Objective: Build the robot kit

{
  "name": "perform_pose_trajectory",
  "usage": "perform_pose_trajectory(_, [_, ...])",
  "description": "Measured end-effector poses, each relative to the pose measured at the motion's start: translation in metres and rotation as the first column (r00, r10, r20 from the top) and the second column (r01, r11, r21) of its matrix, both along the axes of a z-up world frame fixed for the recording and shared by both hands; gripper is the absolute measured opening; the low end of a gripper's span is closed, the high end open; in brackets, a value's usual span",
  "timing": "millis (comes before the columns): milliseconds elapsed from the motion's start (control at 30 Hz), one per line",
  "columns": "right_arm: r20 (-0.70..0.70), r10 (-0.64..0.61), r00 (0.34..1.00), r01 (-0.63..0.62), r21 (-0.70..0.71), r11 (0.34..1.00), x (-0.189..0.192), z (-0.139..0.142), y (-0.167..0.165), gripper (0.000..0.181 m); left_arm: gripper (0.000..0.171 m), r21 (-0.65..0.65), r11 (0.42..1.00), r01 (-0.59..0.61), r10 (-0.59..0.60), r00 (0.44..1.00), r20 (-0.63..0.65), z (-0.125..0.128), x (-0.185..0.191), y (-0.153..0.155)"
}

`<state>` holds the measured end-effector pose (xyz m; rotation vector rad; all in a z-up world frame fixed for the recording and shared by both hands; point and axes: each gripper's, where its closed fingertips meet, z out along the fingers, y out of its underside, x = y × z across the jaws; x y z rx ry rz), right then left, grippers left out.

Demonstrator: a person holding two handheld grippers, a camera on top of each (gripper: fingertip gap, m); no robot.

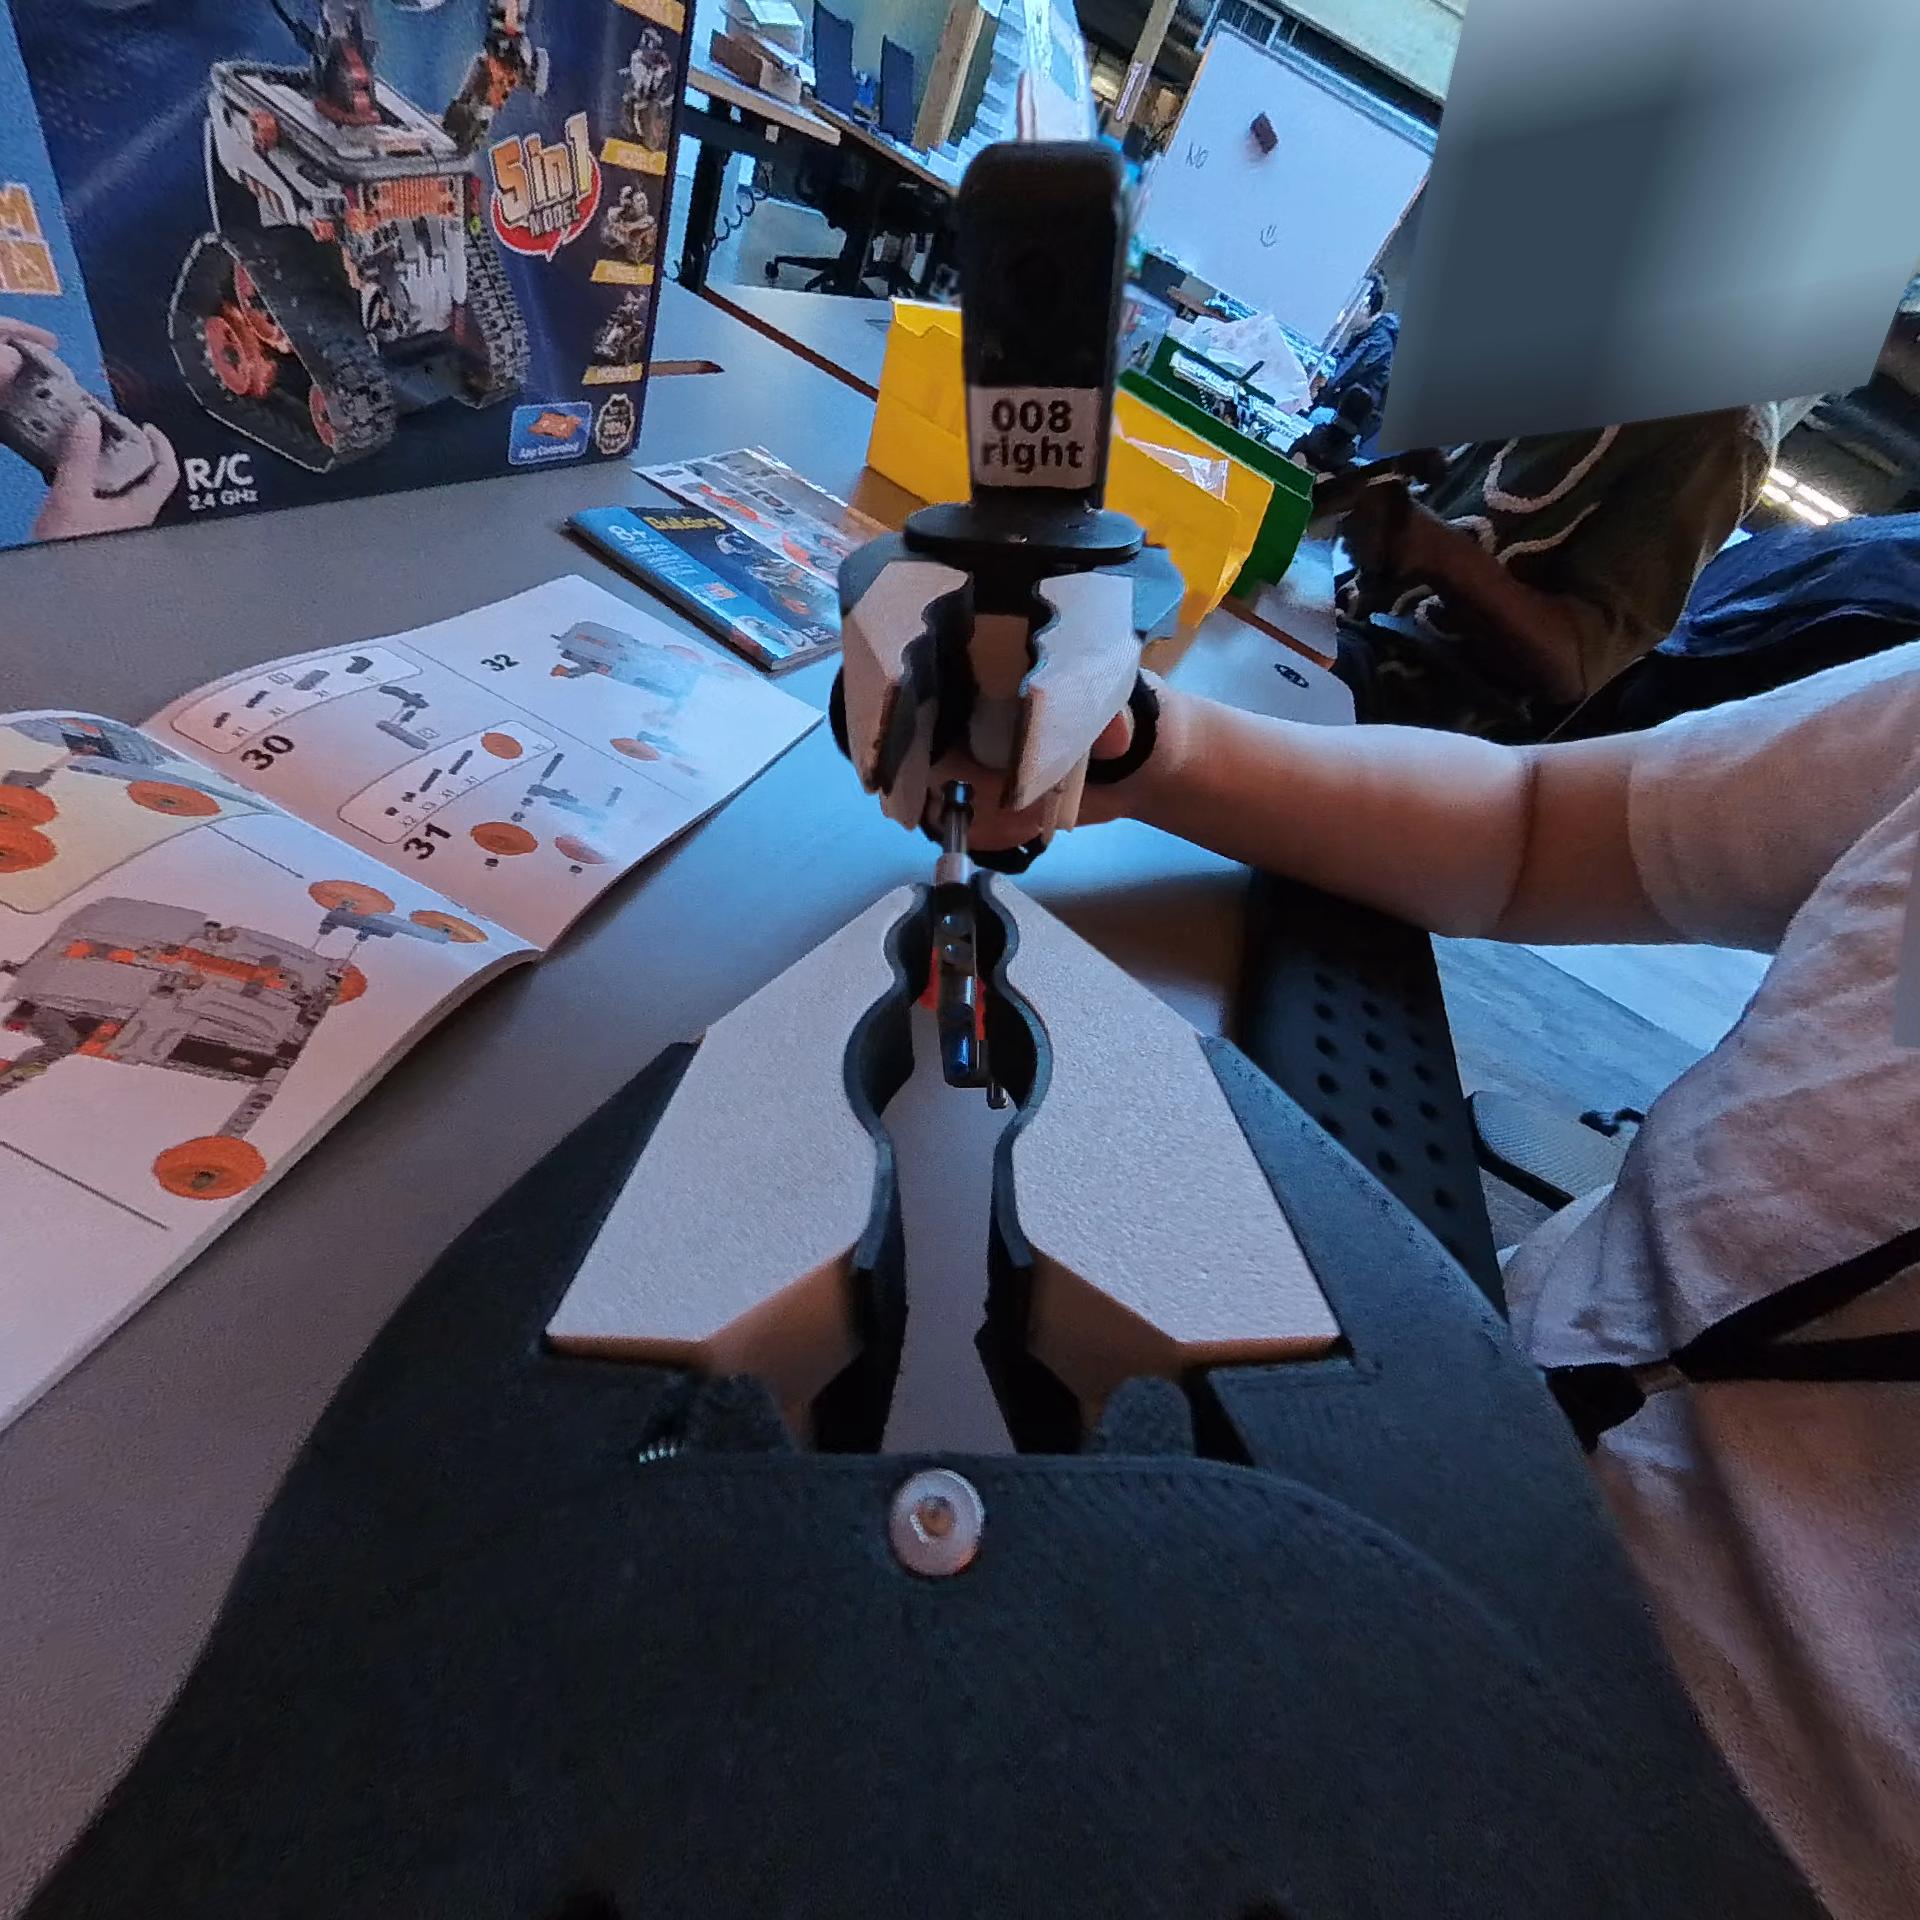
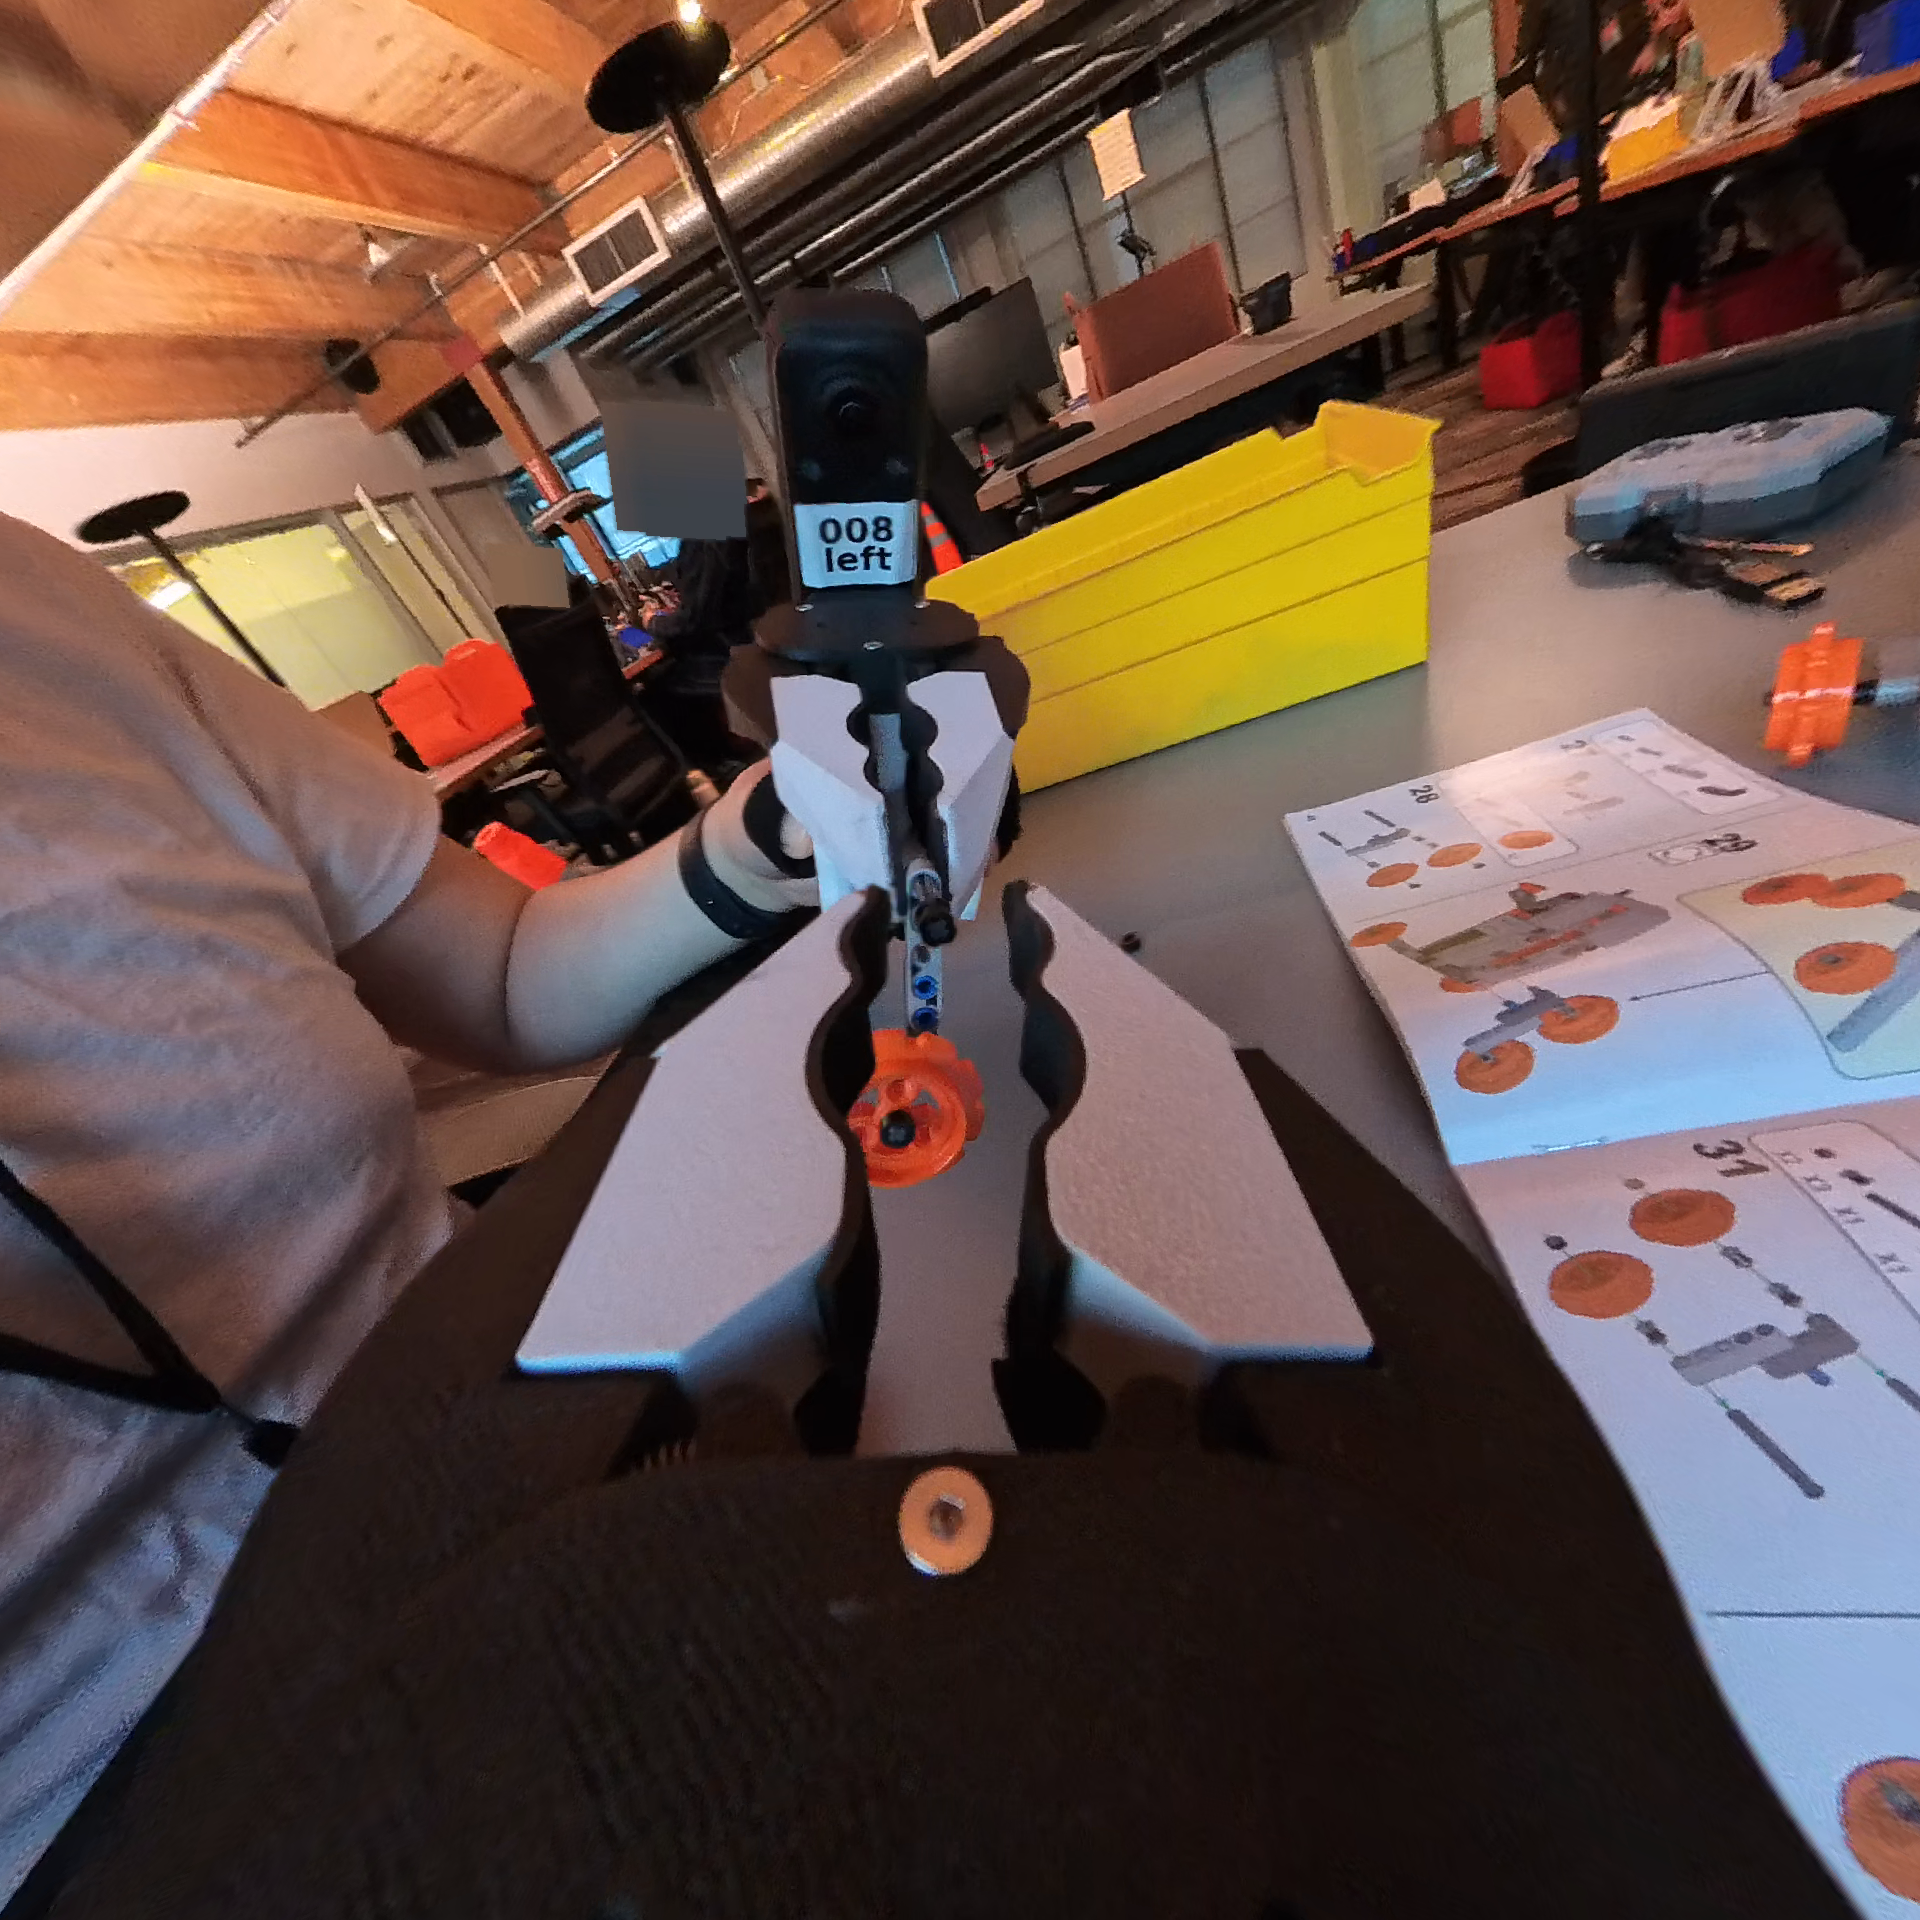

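Observation:
My two grippers face each other tip to tip above a grey table (image 1: 727, 883). Between them is a small brick assembly (image 1: 956, 987): a grey holed beam (image 2: 923, 935) with blue pins, a black axle and an orange wheel (image 2: 914, 1127). My left gripper (image 1: 954, 899) is shut on the assembly; in the right wrist view (image 2: 902, 873) its jaws clamp the black axle. My right gripper (image 2: 945, 899) is partly open. The wheel sits between its fingers, against the left one, with a gap to the right one. The right gripper also shows in the left wrist view (image 1: 971, 805).
An open instruction booklet (image 1: 364, 831) (image 2: 1662, 987) lies flat beside the grippers. A toy box (image 1: 312, 260) stands behind, with a second booklet (image 1: 717, 582) and a yellow bin (image 2: 1195, 623) nearby. An orange part (image 2: 1813, 696) and a grey case (image 2: 1735, 483) lie farther off. Only a small space, under 4 cm, lies between the two pairs of fingers.

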<state>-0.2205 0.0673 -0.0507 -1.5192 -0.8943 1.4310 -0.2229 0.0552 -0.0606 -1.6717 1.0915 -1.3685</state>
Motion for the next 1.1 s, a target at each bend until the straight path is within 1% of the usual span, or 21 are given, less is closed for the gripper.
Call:
perform_pose_trajectory(33, [-0.008,0.033,0.999,-0.033,-0.006,0.999,0.000,0.000,-0.004,0.006,0.003,-0.005,1.000,0.005,-0.005,1.000,0.005,0.000,0.001,-0.001])
perform_pose_trajectory(133, [-0.027,0.074,0.997,-0.075,-0.041,0.996,0.003,0.000,-0.007,0.004,0.003,-0.002,1.000,0.014,-0.014,1.000,0.011,0.001,0.004,-0.003])
perform_pose_trajectory(200, [-0.070,0.105,0.992,-0.110,-0.076,0.991,0.006,0.005,-0.008,0.004,0.005,0.013,0.999,0.042,-0.042,0.998,0.035,0.004,0.006,-0.008])
perform_pose_trajectory(233, [-0.100,0.132,0.986,-0.143,-0.115,0.983,0.008,0.007,-0.010,0.004,0.010,0.012,0.997,0.071,-0.072,0.996,0.054,0.007,0.008,-0.013])
perform_pose_trajectory(300, [-0.181,0.180,0.967,-0.216,-0.202,0.955,0.011,0.013,-0.013,0.004,0.012,0.021,0.994,0.108,-0.109,0.991,0.083,0.013,0.009,-0.020])
perform_pose_trajectory(367, [-0.265,0.208,0.942,-0.278,-0.263,0.924,0.014,0.018,-0.014,0.004,0.017,0.071,0.992,0.109,-0.115,0.988,0.101,0.017,0.009,-0.022])
perform_pose_trajectory(433, [-0.335,0.247,0.909,-0.349,-0.291,0.891,0.018,0.025,-0.018,0.004,0.018,0.109,0.986,0.128,-0.141,0.982,0.123,0.022,0.010,-0.027])
perform_pose_trajectory(467, [-0.351,0.262,0.899,-0.371,-0.293,0.881,0.020,0.027,-0.020,0.003,0.021,0.131,0.981,0.140,-0.157,0.979,0.131,0.024,0.010,-0.029])
perform_pose_trajectory(500, [-0.357,0.274,0.893,-0.386,-0.293,0.875,0.020,0.028,-0.021,0.004,0.027,0.165,0.975,0.145,-0.169,0.976,0.141,0.027,0.010,-0.030])
perform_pose_trajectory(567, [-0.353,0.297,0.887,-0.406,-0.294,0.865,0.021,0.028,-0.024,0.004,0.032,0.262,0.950,0.172,-0.213,0.967,0.137,0.032,0.009,-0.037])
perform_pose_trajectory(667, [-0.350,0.340,0.873,-0.450,-0.308,0.838,0.023,0.026,-0.029,0.004,0.030,0.414,0.889,0.196,-0.228,0.973,0.028,0.029,0.010,-0.037])
perform_pose_trajectory(733, [-0.372,0.380,0.847,-0.499,-0.306,0.811,0.027,0.028,-0.034,0.004,0.019,0.468,0.853,0.229,-0.250,0.968,-0.018,0.030,0.014,-0.039])
perform_pose_trajectory(800, [-0.379,0.420,0.825,-0.536,-0.284,0.795,0.031,0.031,-0.040,0.004,0.013,0.435,0.849,0.299,-0.320,0.947,-0.026,0.031,0.020,-0.046])
perform_pose_trajectory(867, [-0.370,0.445,0.815,-0.552,-0.262,0.792,0.032,0.033,-0.044,0.004,0.018,0.342,0.864,0.369,-0.392,0.920,-0.002,0.032,0.026,-0.051])
perform_pose_trajectory(933, [-0.369,0.457,0.809,-0.560,-0.246,0.791,0.033,0.035,-0.047,0.004,0.023,0.273,0.866,0.419,-0.432,0.902,-0.015,0.027,0.033,-0.052])
perform_pose_trajectory(1000, [-0.381,0.462,0.801,-0.568,-0.239,0.788,0.035,0.037,-0.048,0.004,0.018,0.224,0.851,0.475,-0.493,0.870,0.027,0.030,0.037,-0.061])
perform_pose_trajectory(1100, [-0.389,0.476,0.789,-0.581,-0.221,0.784,0.036,0.040,-0.051,0.004,0.011,0.184,0.845,0.502,-0.524,0.846,0.100,0.037,0.041,-0.066])
